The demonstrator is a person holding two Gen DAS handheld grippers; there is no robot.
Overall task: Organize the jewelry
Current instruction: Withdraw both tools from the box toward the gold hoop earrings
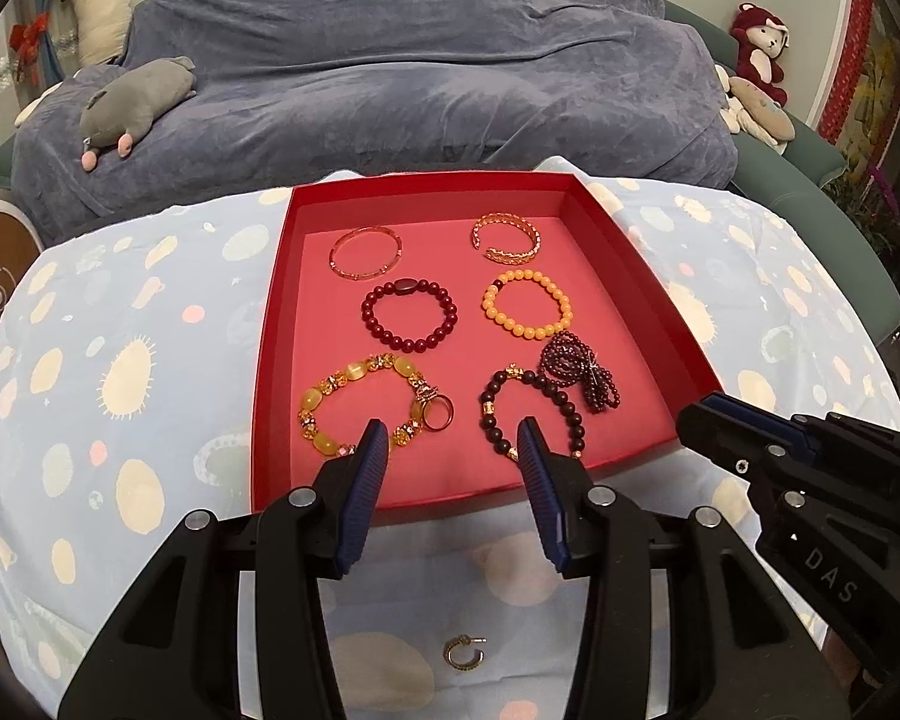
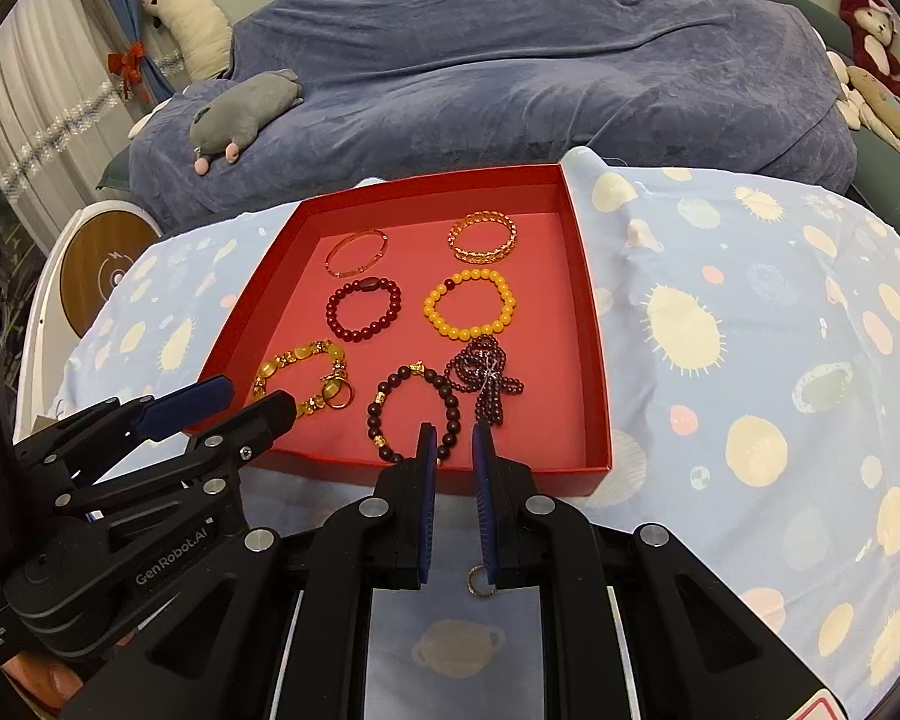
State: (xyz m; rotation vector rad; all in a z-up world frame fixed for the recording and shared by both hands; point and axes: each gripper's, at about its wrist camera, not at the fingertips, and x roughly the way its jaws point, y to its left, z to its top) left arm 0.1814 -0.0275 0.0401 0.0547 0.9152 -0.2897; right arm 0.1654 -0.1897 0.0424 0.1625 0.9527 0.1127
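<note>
The red tray (image 1: 642, 300) sits on the worktop cloth (image 1: 120, 360) and already holds seven bracelets in rough rows plus a gold ring (image 1: 437, 415) touching the amber bracelet (image 1: 363, 405). One item lies outside it: a small gold hoop earring (image 1: 465, 652) on the cloth, just in front of the tray's near wall.

Step in hand, as judged: collect the earring and place it in the tray.
- The left hand-held gripper (image 1: 453, 438) hangs over the tray's near edge with its jaws wide apart and empty.
- The right hand-held gripper (image 2: 455, 438) has its jaws narrowly apart, gripping nothing; the earring (image 2: 479, 581) lies below and behind its fingertips.
- Draw the gripper back, lower it until the fingertips straddle the hoop, and close gently; the soft cloth may bunch between the pads.
- Release in a bare tray area, apart from the dark bead bracelet (image 2: 414, 414).

Surroundings: a cloth printed with suns and planets; behind it, a sofa under a grey-blue throw (image 1: 420, 60) with plush toys
</note>
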